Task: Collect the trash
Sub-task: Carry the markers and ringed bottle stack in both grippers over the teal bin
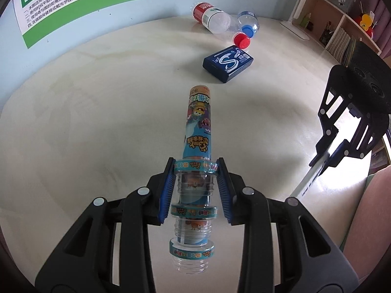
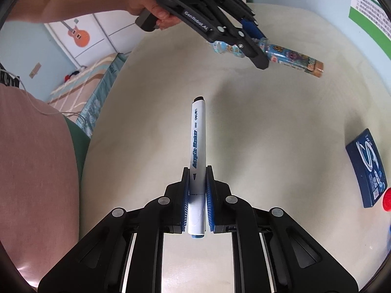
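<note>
two grippers are working: we are clamping our left gripper [image 1: 196, 168] on the cartoon-printed tube [image 1: 198, 127] above the table [image 1: 97, 112], and our right gripper [image 2: 197, 171] is gripping the white marker [image 2: 198, 144] off it.

The left hand-held gripper [image 1: 196, 168] angles steeply downward, its jaws clamped on a cartoon-printed tube [image 1: 198, 124]. The right hand-held gripper [image 2: 197, 171] angles down likewise, pads pinching a white marker [image 2: 197, 141]. A bare hand [image 2: 156, 7] grips the left one's handle.
</note>
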`<action>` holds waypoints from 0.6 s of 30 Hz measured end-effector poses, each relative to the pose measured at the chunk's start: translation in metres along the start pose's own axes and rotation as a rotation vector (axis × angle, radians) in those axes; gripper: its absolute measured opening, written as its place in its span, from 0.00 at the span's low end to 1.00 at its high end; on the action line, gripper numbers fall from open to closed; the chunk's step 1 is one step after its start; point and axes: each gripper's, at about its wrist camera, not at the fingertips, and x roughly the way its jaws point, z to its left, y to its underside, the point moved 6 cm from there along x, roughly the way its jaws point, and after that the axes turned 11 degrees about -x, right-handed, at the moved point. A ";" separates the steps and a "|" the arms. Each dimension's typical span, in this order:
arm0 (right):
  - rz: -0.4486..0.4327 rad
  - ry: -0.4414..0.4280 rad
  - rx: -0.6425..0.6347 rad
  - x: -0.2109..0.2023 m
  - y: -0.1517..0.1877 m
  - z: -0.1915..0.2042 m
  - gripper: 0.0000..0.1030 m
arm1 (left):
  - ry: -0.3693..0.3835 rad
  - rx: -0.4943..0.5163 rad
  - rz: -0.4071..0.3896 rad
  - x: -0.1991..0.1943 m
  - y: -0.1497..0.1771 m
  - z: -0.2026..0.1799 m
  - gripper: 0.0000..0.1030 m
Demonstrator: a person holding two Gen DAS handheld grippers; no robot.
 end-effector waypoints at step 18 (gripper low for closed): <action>0.011 0.082 -0.098 -0.049 0.013 0.014 0.13 | -0.155 -0.029 -0.048 -0.052 0.039 -0.032 0.30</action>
